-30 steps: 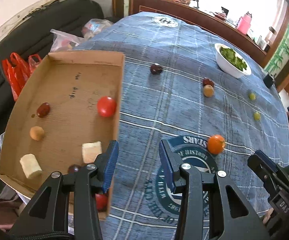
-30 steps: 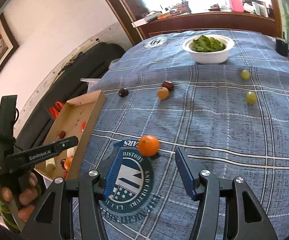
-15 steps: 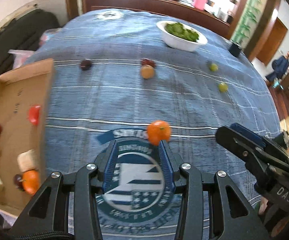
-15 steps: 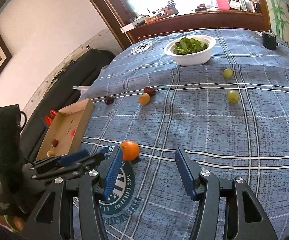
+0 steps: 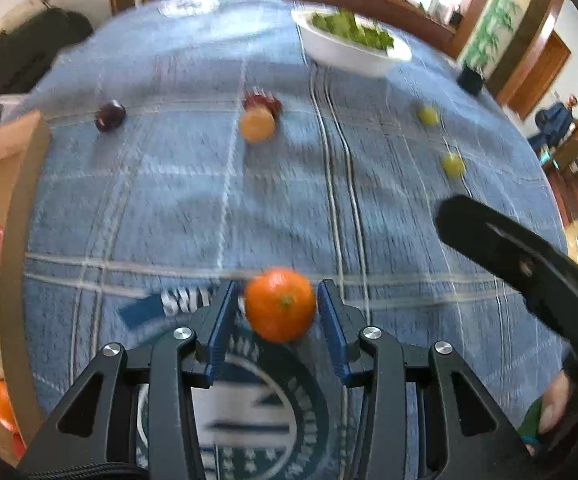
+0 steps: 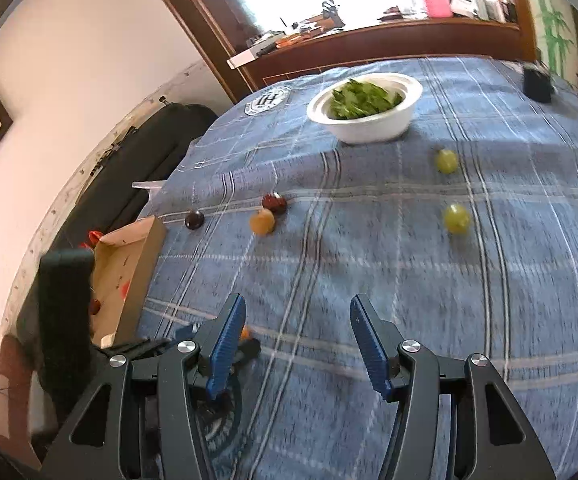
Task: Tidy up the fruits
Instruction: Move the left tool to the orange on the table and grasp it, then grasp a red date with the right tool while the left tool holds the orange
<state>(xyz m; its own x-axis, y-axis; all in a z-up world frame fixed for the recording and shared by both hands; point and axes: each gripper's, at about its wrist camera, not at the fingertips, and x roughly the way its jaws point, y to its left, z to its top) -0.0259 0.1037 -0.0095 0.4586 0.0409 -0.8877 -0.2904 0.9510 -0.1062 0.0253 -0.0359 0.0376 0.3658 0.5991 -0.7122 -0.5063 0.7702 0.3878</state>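
Observation:
An orange (image 5: 280,304) lies on the blue plaid tablecloth (image 5: 289,200), over its printed emblem. My left gripper (image 5: 276,285) points down over the orange, one blue pad on each side. Its jaws are closing, and a thin gap still shows beside the left pad. In the right wrist view only a sliver of the orange (image 6: 245,333) shows behind a finger. My right gripper (image 6: 297,300) hovers open over bare cloth with nothing between its pads. The cardboard box (image 5: 17,200) at the left edge holds several fruits and pale chunks.
Loose on the cloth lie a dark plum (image 5: 109,115), a yellow-orange fruit (image 5: 257,124) touching a red one (image 5: 263,100), and two green grapes (image 5: 428,115) (image 5: 453,165). A white bowl of greens (image 5: 349,52) stands at the back. A dark sofa (image 6: 137,152) lies beyond the table's left edge.
My left gripper swung from over the box rightward and down onto the orange, which now sits between its slightly narrowed jaws. The right gripper drifted a little; its opening is unchanged.

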